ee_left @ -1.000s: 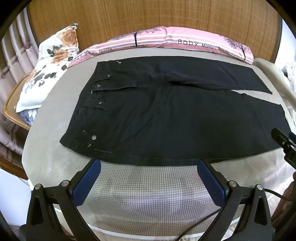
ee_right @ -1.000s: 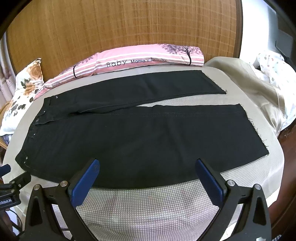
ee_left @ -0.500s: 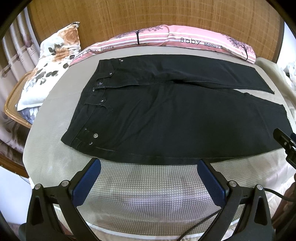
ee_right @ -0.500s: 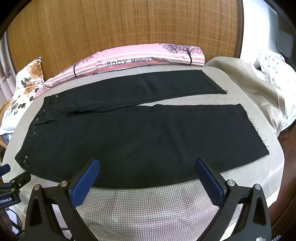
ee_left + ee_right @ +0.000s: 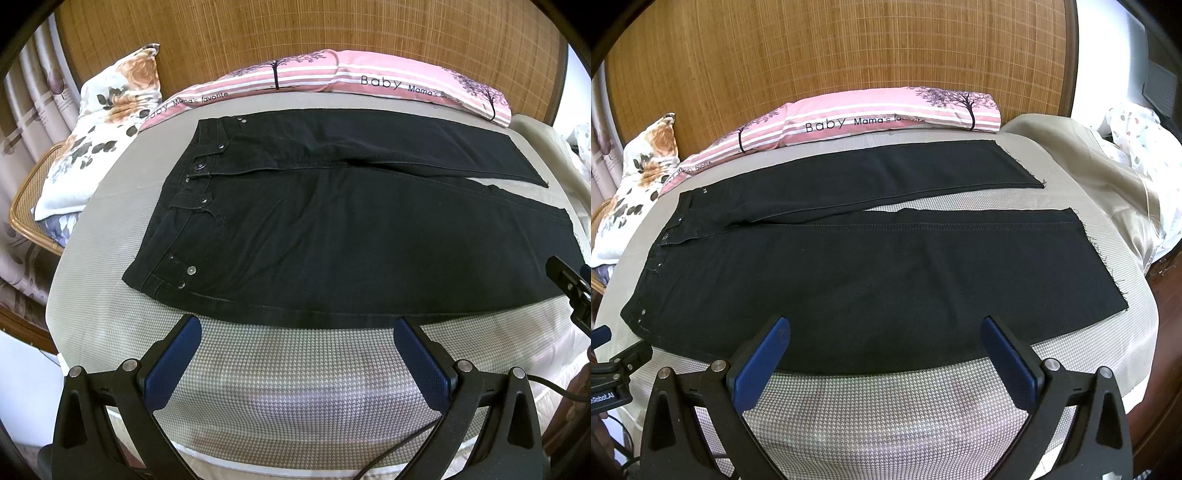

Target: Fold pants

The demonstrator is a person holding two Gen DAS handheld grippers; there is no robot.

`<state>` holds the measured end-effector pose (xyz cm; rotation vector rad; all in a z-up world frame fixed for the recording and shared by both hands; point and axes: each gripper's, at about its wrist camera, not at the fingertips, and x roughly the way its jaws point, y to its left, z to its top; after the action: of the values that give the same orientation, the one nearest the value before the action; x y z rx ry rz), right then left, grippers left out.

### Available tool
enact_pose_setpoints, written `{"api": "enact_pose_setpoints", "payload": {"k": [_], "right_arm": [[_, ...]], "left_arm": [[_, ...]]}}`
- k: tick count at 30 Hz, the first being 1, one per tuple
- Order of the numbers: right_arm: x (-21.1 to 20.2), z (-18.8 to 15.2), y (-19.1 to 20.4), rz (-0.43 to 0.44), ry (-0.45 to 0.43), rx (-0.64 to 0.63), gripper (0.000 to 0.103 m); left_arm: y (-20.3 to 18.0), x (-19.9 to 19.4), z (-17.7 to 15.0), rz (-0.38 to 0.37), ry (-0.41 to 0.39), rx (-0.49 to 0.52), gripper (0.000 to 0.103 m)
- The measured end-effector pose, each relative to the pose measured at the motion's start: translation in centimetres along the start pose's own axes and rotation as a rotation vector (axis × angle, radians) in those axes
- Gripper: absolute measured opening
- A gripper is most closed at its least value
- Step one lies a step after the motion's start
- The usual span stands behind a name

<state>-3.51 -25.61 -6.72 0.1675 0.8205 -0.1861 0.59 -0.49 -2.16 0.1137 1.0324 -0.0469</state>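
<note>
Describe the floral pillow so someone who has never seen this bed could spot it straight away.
Start at the woven bamboo headboard and follow the long pink striped pillow along it to the end nearest the waistband of the black pants. Just past that end the floral pillow leans at the bed's corner. It alone is white with orange flowers and dark leaves, with no stripes or lettering.

Pants (image 5: pixel 332 229) lie flat on the bed (image 5: pixel 295 376) ahead of both jaws, waistband left, 2 legs right, pillow (image 5: pixel 871 118) behind.
</note>
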Motion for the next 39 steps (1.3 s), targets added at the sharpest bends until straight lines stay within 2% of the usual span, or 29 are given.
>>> {"api": "enact_pose_setpoints", "payload": {"k": [17,25,33,39], "right_arm": [[-0.1,0.2,0.3,0.003,-0.022,-0.018,0.103],[-0.1,0.3,1.1,0.032,-0.020,-0.052,0.103],[1.6,1.8,0.9,0.011,0.054,-0.014,0.103],[2.6,4.2,1.9,0.040,0.047,-0.050,0.103]], "left_arm": [[0.2,0.0,0.3,-0.006,0.000,-0.005,0.103],[0.6,-0.1,1.2,-0.011,-0.023,-0.014,0.103],[2.4,0.6,3.6,-0.037,-0.039,-0.040,0.103],[6.1,1.6,7.0,-0.061,-0.050,-0.096,0.103]]}}
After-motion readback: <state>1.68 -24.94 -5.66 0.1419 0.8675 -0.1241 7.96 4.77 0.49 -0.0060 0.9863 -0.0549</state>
